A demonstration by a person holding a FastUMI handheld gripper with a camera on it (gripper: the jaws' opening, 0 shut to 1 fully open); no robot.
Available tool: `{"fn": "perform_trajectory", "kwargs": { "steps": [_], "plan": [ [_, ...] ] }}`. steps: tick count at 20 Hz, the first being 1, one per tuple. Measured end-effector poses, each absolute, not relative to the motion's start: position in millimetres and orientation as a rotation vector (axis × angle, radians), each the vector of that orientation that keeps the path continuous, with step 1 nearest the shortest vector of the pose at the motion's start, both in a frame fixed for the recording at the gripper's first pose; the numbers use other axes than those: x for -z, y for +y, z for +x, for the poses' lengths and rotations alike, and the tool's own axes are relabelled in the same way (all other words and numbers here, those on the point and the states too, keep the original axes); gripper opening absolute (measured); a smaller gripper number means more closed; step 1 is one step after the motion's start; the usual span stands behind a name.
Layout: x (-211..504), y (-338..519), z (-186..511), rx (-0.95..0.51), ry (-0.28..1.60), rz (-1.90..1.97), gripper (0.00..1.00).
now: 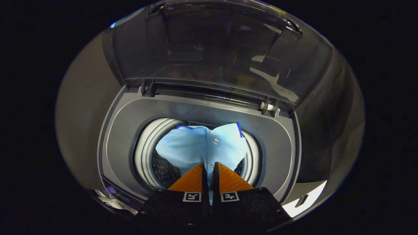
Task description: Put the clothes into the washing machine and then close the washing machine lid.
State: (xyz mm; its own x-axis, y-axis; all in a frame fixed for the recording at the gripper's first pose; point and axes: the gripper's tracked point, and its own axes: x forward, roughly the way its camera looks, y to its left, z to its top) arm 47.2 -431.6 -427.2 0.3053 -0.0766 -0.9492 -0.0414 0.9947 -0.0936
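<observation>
Gripper [209, 164] fingers pinched nearly closed on a fold of the pale blue buttoned shirt [199, 147], cloth running down between them. Shirt hanging just ahead, over the round mouth of the ribbed white drum [145, 153] in the grey top-loading washing machine [130, 117]. Best lowered well inside before letting go, collar clear of the rim. Beyond, smoked transparent lid [212, 49] standing upright, not yet closed.

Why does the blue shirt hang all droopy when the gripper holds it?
The blue shirt is probably soft, floppy cloth: it sags in folds from the gripper, whose fingers pinch it over the drum. It likely weighs little and should simply drop in crumpled when released.
</observation>
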Motion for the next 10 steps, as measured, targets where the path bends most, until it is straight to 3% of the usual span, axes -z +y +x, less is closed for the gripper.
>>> {"fn": "perform_trajectory", "kwargs": {
  "steps": [4,7,10],
  "plan": [
    [432.4,-424.9,47.2,-0.002,1.264,-0.115,0.07],
    [442.0,-409.9,32.6,-0.1,1.335,-0.085,0.1],
    [442.9,-422.5,32.1,-0.022,1.32,-0.065,0.16]
  ]
}}
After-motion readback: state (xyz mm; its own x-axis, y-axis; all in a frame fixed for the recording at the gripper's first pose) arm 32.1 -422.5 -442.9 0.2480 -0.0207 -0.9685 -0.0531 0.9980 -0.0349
